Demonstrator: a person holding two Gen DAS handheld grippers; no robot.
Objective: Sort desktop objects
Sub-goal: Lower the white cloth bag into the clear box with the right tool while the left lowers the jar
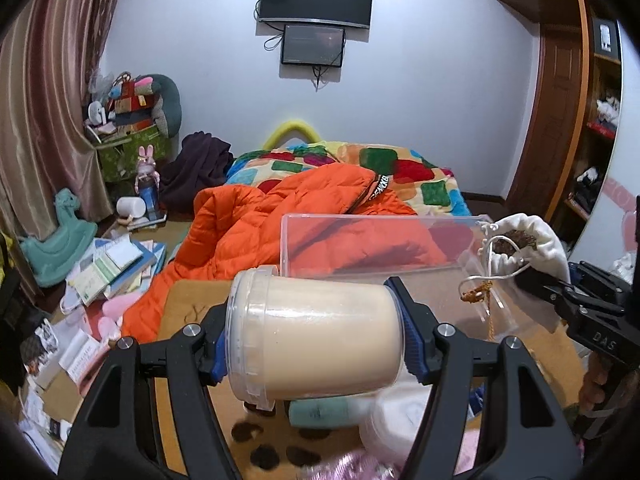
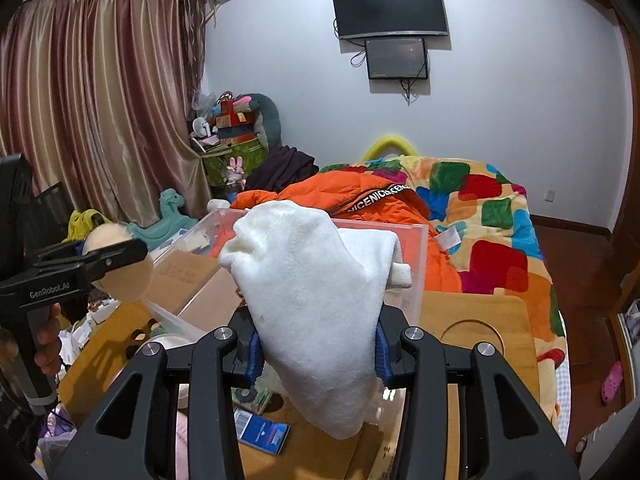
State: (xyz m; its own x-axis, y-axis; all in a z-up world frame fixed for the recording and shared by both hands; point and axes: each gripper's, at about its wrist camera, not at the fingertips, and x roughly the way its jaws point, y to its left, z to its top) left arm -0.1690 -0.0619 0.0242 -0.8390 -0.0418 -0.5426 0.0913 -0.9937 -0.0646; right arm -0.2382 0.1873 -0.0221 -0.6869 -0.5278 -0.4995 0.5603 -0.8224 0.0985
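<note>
My left gripper (image 1: 316,336) is shut on a clear jar of cream-coloured stuff (image 1: 320,332), held sideways above the wooden table (image 1: 188,300). It also shows at the left of the right wrist view (image 2: 120,256). My right gripper (image 2: 318,354) is shut on a white drawstring pouch (image 2: 320,292), held up in front of a clear plastic bin (image 2: 416,264). In the left wrist view the pouch (image 1: 536,240) hangs at the right, open-mouthed, with brown contents and a dangling cord, beside the bin (image 1: 372,244).
A teal bottle (image 1: 320,412), a white lid and dark round pieces (image 1: 264,456) lie on the table below the jar. A blue card (image 2: 262,432) lies under the pouch. A bed with an orange jacket (image 1: 256,220) and a colourful blanket is behind the table.
</note>
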